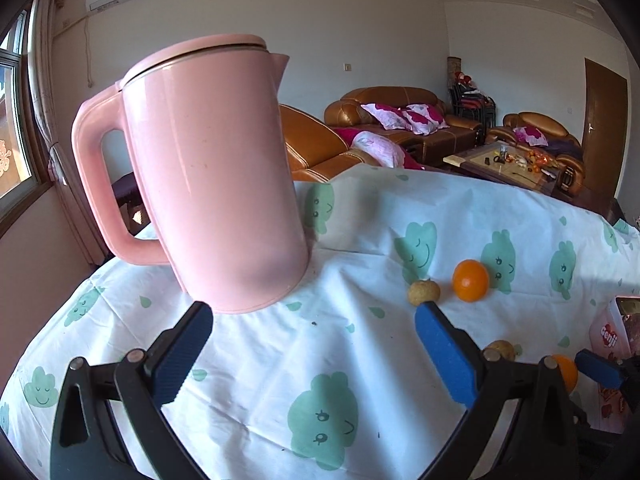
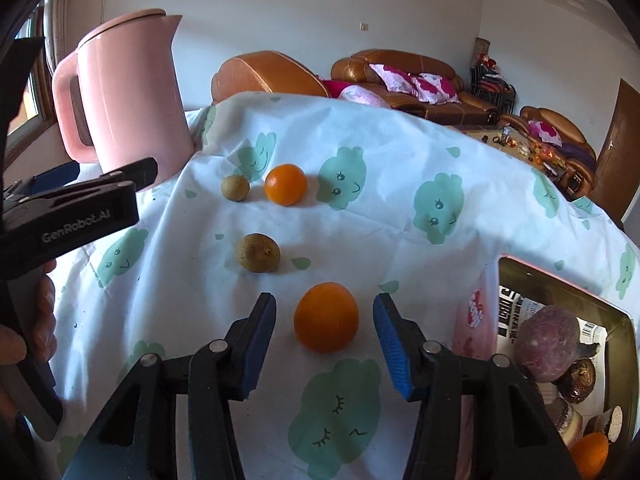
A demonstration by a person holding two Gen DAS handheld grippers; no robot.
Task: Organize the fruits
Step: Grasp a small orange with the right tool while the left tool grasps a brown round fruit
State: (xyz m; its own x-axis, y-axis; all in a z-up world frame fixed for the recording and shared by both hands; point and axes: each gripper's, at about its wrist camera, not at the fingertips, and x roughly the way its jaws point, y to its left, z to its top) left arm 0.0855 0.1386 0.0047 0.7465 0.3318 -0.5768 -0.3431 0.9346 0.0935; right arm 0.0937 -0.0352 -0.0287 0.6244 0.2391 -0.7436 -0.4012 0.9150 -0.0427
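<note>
1. At the far left of the right wrist view, a hand [image 2: 38, 320] held the left hand-held gripper [image 1: 314, 344] by its black body; in its own view the jaws stood wide apart with only the cloth between them.
2. A pink kettle [image 1: 212, 176] stood upright at the back left of the table [image 2: 400, 152], which was covered by a white cloth printed with green cloud faces.
3. Right of the kettle, a small brown fruit [image 2: 235, 188] lay just beside the far orange [image 2: 285, 189], the two apart by a narrow gap.
4. Nearer the camera, a larger brown fruit [image 2: 257, 258] lay alone on the cloth, between that pair and the near orange [image 2: 326, 317].
5. The right hand-held gripper [image 2: 325, 340] had its blue pads on either side of the near orange. The jaws stood partly open, a gap of cloth showing on each side of the fruit, so the pads did not press on it.
6. To the right of that hand-held gripper, a pink box [image 2: 472, 320] with a dark, shiny inside sat near the table edge.
7. Inside the box lay a purple round fruit [image 2: 546, 344], a dark brown shiny fruit [image 2: 580, 380] touching its lower side, and another orange [image 2: 590, 454] at the bottom corner.
8. Behind the table stood brown leather sofas [image 2: 400, 68] with pink-patterned cushions.
</note>
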